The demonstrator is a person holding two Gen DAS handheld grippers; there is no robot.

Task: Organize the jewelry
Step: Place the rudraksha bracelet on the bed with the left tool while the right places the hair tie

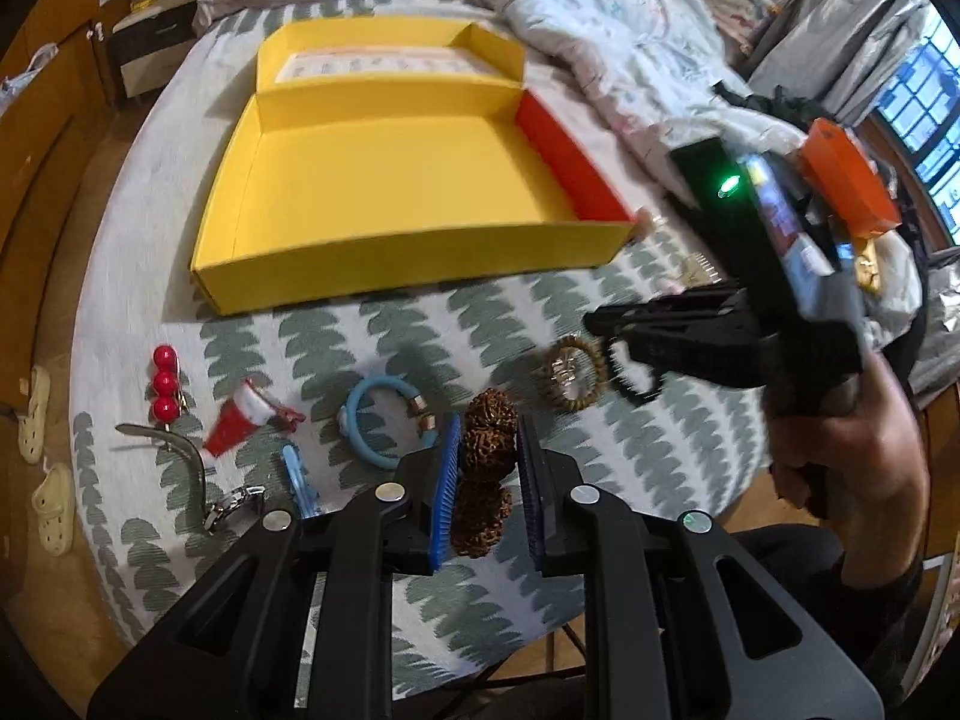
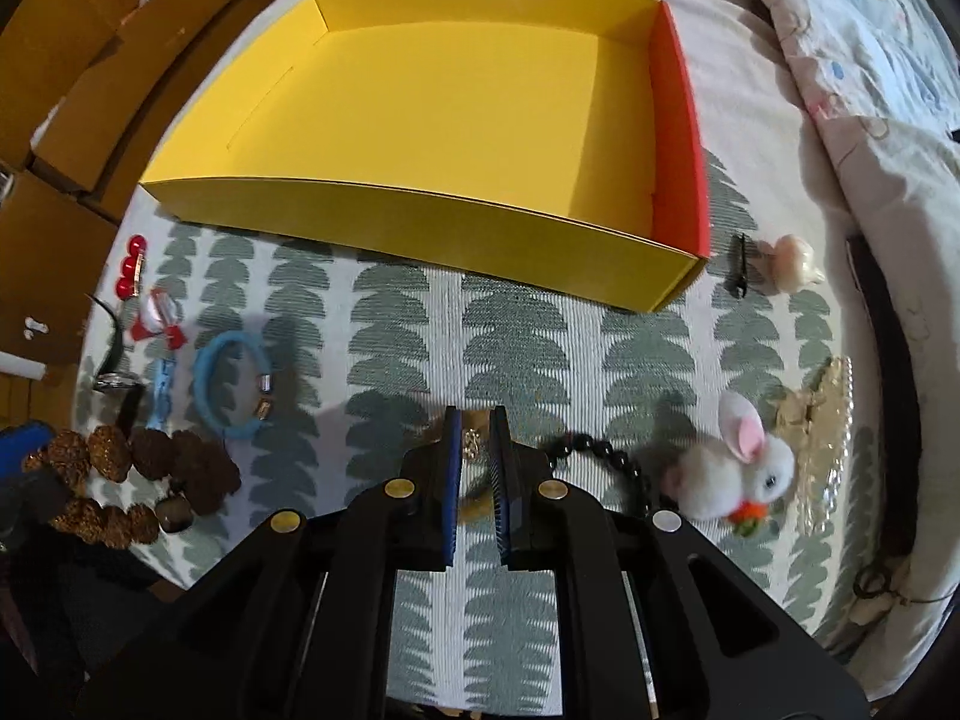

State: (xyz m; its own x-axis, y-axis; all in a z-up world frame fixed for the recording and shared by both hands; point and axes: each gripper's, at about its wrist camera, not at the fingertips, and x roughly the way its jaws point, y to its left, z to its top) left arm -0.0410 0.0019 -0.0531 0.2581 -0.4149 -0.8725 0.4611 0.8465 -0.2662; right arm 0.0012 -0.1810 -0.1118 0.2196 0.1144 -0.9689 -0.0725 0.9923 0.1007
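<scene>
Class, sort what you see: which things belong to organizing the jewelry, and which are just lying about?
Job:
yellow box
brown bead bracelet, clamped in left gripper
gold bracelet, with right gripper shut on it
blue bangle
black bead bracelet

Lying about:
toy rabbit
quilt
slippers

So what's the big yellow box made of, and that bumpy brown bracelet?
The big yellow box looks like thin matte cardboard: flat folded walls, sharp creases, no shine. The bumpy brown bracelet seems to be strung from dried seeds or carved wood: each bead is rough, wrinkled and dull. Which one, I can't tell.
</scene>
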